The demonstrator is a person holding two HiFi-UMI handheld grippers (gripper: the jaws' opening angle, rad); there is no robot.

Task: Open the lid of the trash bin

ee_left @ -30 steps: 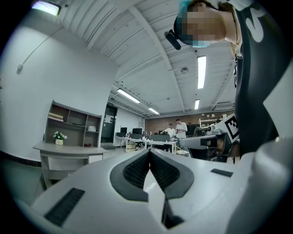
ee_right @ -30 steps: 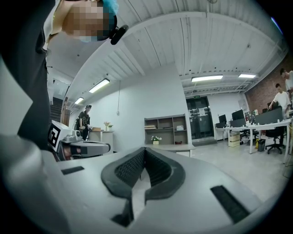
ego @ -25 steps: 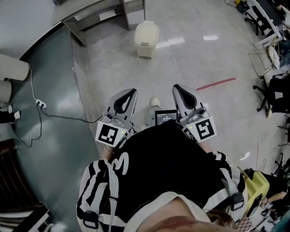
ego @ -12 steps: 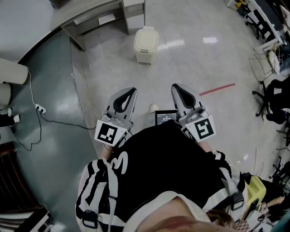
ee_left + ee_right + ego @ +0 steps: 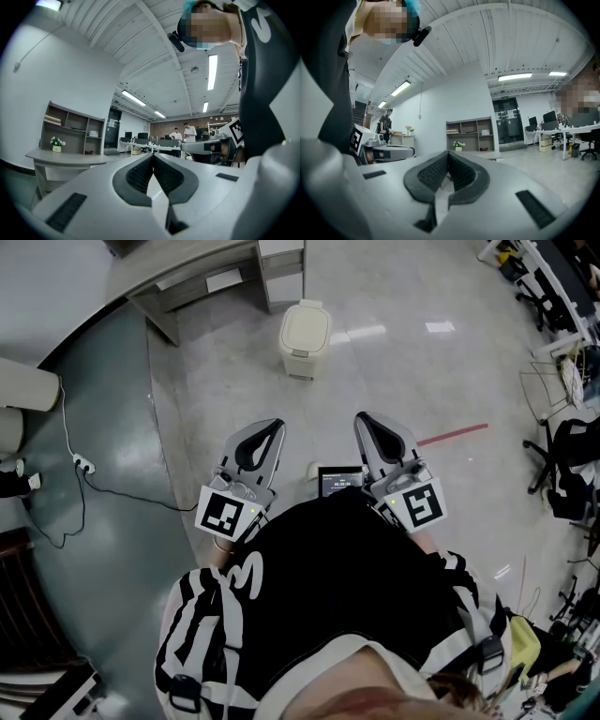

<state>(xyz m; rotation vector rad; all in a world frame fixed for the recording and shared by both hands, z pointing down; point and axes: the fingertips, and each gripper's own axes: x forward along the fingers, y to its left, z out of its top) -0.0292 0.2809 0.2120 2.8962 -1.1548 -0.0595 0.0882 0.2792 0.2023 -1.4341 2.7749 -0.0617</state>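
Observation:
The trash bin (image 5: pixel 304 338) is cream-coloured with its lid down, standing on the floor ahead of me near the grey desk. My left gripper (image 5: pixel 273 428) is held at waist height, well short of the bin, its jaws shut with nothing between them. My right gripper (image 5: pixel 364 420) is level with it, likewise shut and empty. In the left gripper view the left gripper (image 5: pixel 153 157) points out across the office. The right gripper (image 5: pixel 448 156) in its own view points toward a shelf unit. The bin shows in neither gripper view.
A grey desk (image 5: pixel 202 276) with drawers stands just behind the bin. A black cable (image 5: pixel 112 479) runs over the darker floor at left. Red tape (image 5: pixel 452 435) marks the floor at right. Office chairs and clutter (image 5: pixel 562 456) crowd the right edge. A screen (image 5: pixel 339 481) sits between the grippers.
The bin has shifted slightly right and down in the head view as I moved toward it. Both grippers keep the same pose.

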